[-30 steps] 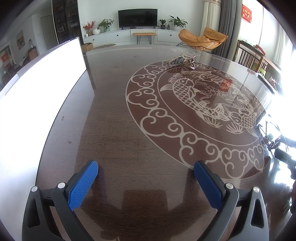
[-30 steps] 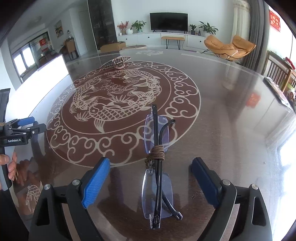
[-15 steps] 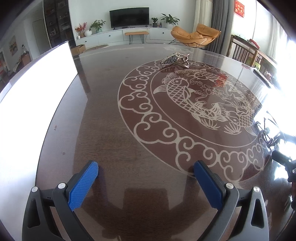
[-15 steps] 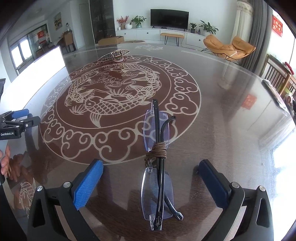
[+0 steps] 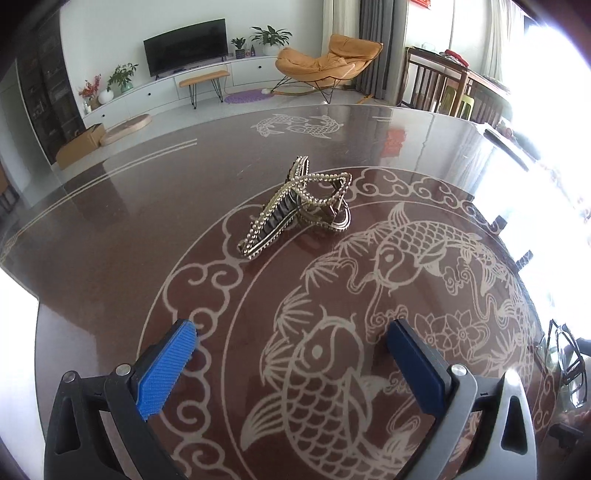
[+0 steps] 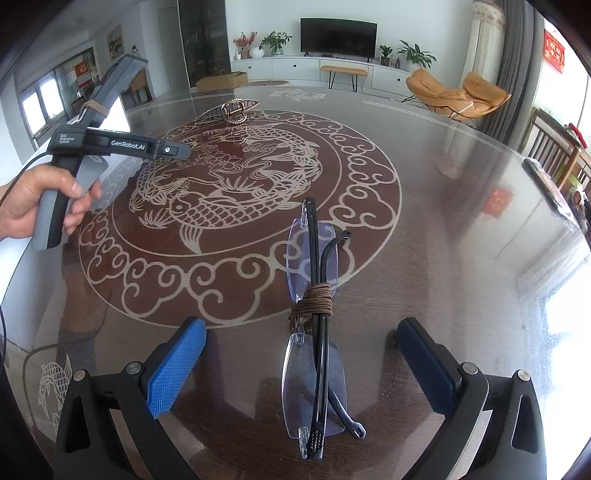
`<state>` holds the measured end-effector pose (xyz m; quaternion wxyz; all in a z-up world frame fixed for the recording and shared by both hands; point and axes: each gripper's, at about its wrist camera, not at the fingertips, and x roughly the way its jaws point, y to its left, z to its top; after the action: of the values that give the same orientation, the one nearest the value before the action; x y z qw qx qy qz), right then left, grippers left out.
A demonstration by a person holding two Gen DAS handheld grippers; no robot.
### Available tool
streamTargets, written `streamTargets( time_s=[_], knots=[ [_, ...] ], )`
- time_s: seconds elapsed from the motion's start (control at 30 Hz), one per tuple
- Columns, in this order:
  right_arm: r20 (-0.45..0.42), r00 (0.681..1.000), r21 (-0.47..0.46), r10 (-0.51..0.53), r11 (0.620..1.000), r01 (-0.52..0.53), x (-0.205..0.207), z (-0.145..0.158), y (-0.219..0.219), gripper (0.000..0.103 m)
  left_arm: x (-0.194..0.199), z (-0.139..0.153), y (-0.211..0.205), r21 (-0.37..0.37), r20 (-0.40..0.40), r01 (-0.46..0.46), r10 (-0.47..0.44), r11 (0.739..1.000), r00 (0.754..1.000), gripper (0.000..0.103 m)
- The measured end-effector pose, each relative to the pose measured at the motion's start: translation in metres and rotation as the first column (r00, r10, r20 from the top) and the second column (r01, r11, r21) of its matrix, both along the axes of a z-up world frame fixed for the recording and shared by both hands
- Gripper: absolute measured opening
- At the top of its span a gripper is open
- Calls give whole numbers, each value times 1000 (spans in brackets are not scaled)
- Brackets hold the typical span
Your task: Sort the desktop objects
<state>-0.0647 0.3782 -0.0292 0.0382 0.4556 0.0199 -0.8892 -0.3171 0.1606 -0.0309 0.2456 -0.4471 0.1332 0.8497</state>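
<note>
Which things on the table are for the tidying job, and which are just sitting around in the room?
For the job:
- hair clip, lying ahead of the open left gripper
- folded glasses, tied with brown cord, between the open right gripper's fingers

Just around:
- television
- orange chair
- potted plants

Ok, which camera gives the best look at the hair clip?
The left wrist view. There the hair clip lies mid-frame and large, ahead of the open left gripper, its beaded edge and teeth plain. The right wrist view shows it only small and far off across the table.
</note>
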Motion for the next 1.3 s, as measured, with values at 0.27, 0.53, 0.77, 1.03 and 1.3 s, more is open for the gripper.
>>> streamTargets(
  time_s=[0.27,0.53,0.77,1.03,1.3],
  knots=[
    [0,1000,0,0,1000,0,0,0,0,103,-39,1,24,1,-1,6,-6,1000,1000,103],
    [-3,1000,-11,0,1000,0,-1,1,2,103,-66,2,44,0,3,-56,56,998,998,103],
    [0,1000,-2,0,1000,0,-2,1,1,103,-60,8,37,20,-63,-101,102,995,993,57],
    [0,1000,-2,0,1000,0,-2,1,1,103,4,6,-9,28,-61,-243,245,970,968,57],
    [0,1000,-1,0,1000,0,-2,1,1,103,137,2,-95,34,-58,-313,315,949,947,57]
  ],
)
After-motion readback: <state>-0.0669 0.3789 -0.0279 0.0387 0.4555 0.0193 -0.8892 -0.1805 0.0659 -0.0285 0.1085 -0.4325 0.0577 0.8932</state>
